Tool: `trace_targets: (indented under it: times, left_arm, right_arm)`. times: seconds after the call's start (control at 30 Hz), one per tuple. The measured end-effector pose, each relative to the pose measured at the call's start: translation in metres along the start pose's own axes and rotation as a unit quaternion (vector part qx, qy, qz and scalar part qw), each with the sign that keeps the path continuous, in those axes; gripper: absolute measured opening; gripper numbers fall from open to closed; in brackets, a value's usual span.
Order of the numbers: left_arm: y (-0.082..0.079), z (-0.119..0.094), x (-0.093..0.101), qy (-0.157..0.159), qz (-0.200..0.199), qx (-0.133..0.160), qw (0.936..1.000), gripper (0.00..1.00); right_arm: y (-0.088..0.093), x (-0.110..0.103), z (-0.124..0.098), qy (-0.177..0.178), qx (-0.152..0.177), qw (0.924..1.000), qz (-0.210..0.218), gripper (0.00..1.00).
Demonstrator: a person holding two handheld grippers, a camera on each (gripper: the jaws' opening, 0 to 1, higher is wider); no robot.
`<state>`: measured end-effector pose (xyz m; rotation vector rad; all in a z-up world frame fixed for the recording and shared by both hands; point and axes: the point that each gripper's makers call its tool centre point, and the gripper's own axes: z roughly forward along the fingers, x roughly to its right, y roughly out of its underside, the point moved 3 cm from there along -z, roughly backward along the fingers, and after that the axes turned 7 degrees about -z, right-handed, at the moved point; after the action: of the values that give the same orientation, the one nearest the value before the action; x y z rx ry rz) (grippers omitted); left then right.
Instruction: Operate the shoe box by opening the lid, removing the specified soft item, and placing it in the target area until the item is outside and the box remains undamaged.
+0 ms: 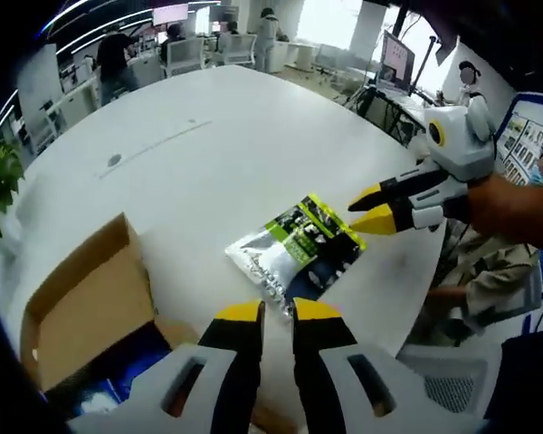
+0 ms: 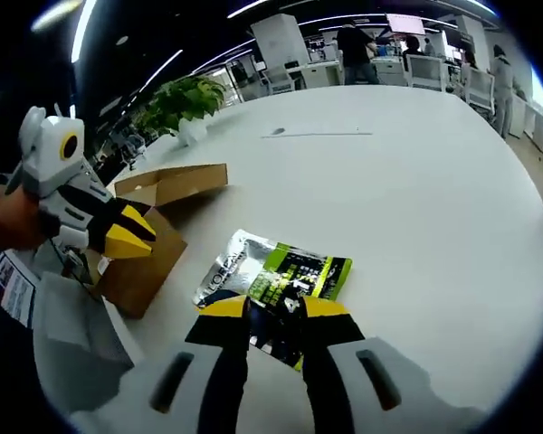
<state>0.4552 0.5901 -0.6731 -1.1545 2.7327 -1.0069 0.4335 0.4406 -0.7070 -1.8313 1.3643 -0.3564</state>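
Spreading wide under everything, the white tabletop [image 1: 208, 154] carries the task's things near its curved edge, with office desks, chairs and people far behind it and a green plant [image 2: 185, 98] at its far side. On it stands the brown cardboard shoe box [image 1: 86, 294], its lid flap [image 2: 176, 181] folded up and open, with dark blue and white contents showing inside in the left gripper view. Out on the bare tabletop, beside the box and apart from it, lies the soft item, a flat packet [image 1: 299, 249] printed in silver, black and lime green.

In the left gripper view the left claw [image 1: 278, 312] rises from below with its yellow tips a narrow gap apart, pinching nothing; the packet lies just ahead of those tips, its near edge almost at them. The right claw [image 1: 373, 208] comes in from the right, its yellow tips nearly together just beside the packet's far corner, empty.

In the right gripper view the right claw [image 2: 273, 307] has its tips slightly parted over the packet's [image 2: 276, 276] near edge, and the left claw [image 2: 131, 231] hangs by the box, well apart from the packet.
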Motion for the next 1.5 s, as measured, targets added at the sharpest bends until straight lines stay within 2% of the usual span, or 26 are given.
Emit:
trace_targets:
  times: [0.13, 0.27, 0.43, 0.67, 0.83, 1.2, 1.5]
  left_arm:
    - [0.002, -0.017, 0.001, -0.001, 0.0, 0.015, 0.9999, 0.1]
    - [0.005, -0.031, -0.009, -0.015, -0.014, 0.033, 0.9993, 0.13]
    - [0.011, -0.047, -0.023, -0.026, -0.034, 0.046, 0.998, 0.15]
    - [0.022, -0.064, -0.043, -0.012, -0.053, 0.072, 0.9959, 0.15]
    - [0.034, -0.08, -0.064, -0.007, -0.061, 0.087, 0.9943, 0.15]
    - [0.066, -0.114, -0.11, -0.007, -0.078, 0.094, 0.9924, 0.16]
    - [0.09, -0.128, -0.141, -0.018, -0.101, 0.094, 0.9903, 0.16]
  right_arm:
    - [-0.005, -0.018, -0.004, -0.011, 0.008, 0.9998, -0.012, 0.2]
    - [-0.009, -0.036, -0.007, -0.024, 0.016, 0.9993, -0.024, 0.2]
    - [-0.01, -0.047, -0.006, -0.028, 0.012, 0.999, -0.034, 0.2]
    - [-0.012, -0.059, -0.001, -0.009, -0.005, 0.9993, -0.035, 0.2]
    - [-0.019, -0.078, 0.005, 0.008, -0.011, 0.9992, -0.037, 0.2]
    - [-0.043, -0.135, 0.028, 0.007, -0.011, 0.9986, -0.05, 0.2]
    - [-0.055, -0.171, 0.053, -0.011, -0.019, 0.9976, -0.066, 0.19]
